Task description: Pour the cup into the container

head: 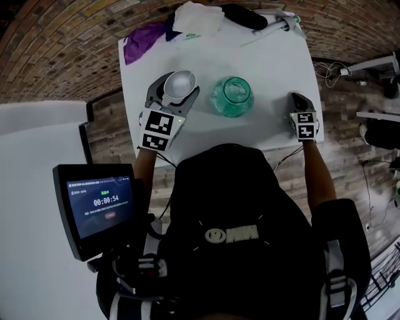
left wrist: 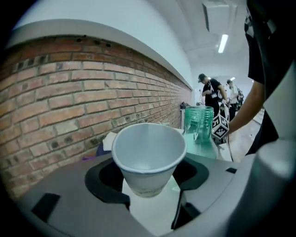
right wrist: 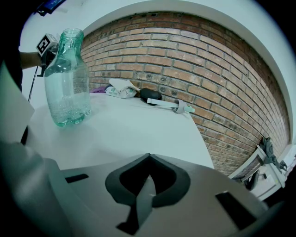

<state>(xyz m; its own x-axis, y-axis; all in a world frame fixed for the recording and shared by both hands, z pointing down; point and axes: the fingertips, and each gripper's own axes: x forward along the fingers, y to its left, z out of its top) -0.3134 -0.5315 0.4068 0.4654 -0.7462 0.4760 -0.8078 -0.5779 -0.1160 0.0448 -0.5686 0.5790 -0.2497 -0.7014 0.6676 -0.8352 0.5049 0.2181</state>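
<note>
The cup [head: 180, 84], clamped in my left gripper [left wrist: 149, 185], hangs at nine o'clock of the container [head: 232, 97]; my right gripper [right wrist: 148, 157] sits closed, empty, at three o'clock. Nothing steadies the container, so a rim bump could topple it.

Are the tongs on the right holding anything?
No, the right tongs are shut with nothing between them; the green bottle stands apart.

Bottle [head: 232, 95] mid-table [head: 275, 69]; cup [head: 180, 84] in left gripper [head: 176, 89], bottle's 9 o'clock; right gripper [head: 297, 99] 3 o'clock; tissues [head: 199, 19] 11 o'clock.
</note>
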